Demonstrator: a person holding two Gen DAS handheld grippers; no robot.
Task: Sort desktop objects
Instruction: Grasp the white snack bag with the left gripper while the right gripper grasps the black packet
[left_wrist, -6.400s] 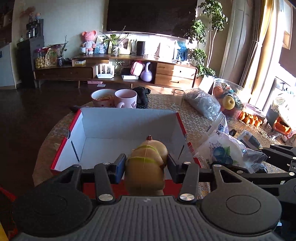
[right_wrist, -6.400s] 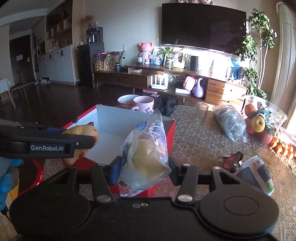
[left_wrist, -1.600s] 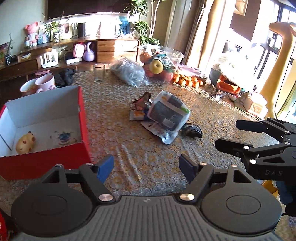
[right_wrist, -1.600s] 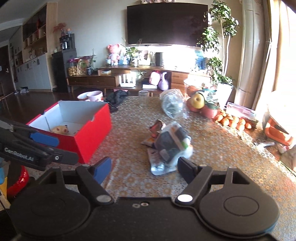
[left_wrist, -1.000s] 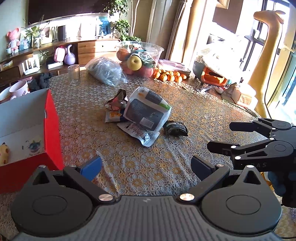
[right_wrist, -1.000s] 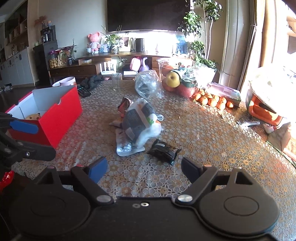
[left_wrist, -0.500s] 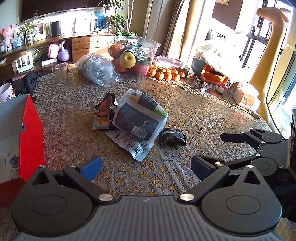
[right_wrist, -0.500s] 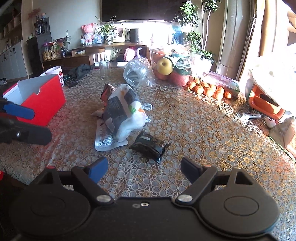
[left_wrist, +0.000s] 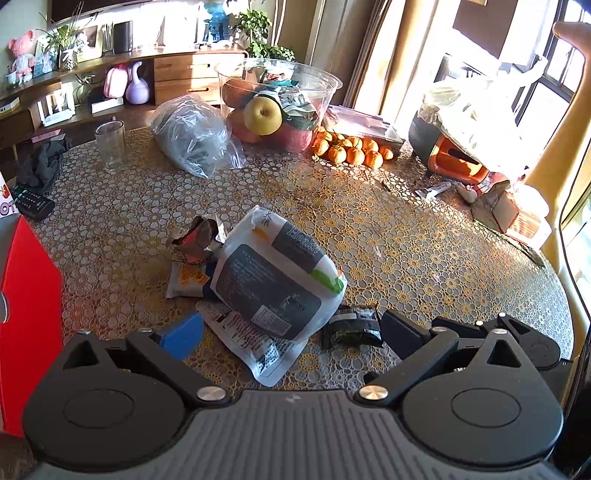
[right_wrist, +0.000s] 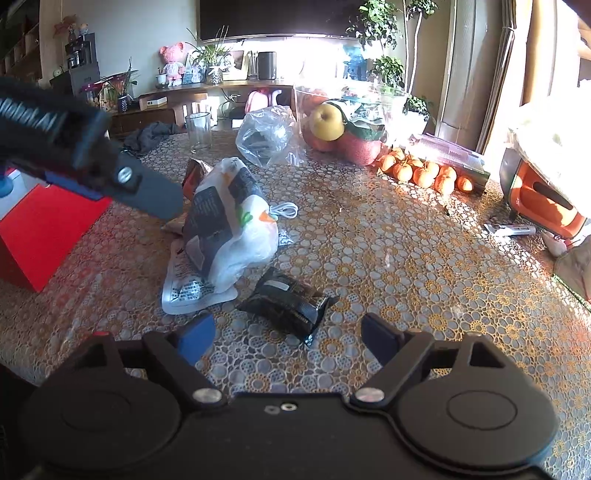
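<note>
My left gripper (left_wrist: 291, 332) is open and empty, low over a white and dark grey bag (left_wrist: 275, 280) that lies on a flat printed sachet (left_wrist: 255, 341). A small black packet (left_wrist: 351, 330) lies just right of the bag. My right gripper (right_wrist: 288, 334) is open and empty just short of the same black packet (right_wrist: 286, 302). The bag (right_wrist: 225, 221) shows to its left, with the left gripper's finger (right_wrist: 147, 190) above it. The red box (left_wrist: 29, 295) stands at the left edge. Crumpled wrappers (left_wrist: 197, 240) lie behind the bag.
At the back of the lace-covered table stand a glass (left_wrist: 110, 146), a clear plastic bag (left_wrist: 195, 136), a fruit bowl (left_wrist: 277, 107) and a row of tangerines (left_wrist: 351, 149). A remote (left_wrist: 31, 201) lies at the left. An orange appliance (right_wrist: 543, 199) stands at the right.
Both grippers have moved forward and down towards the pile of packets. The red box has slid towards the left edge of both views. Both grippers stay open.
</note>
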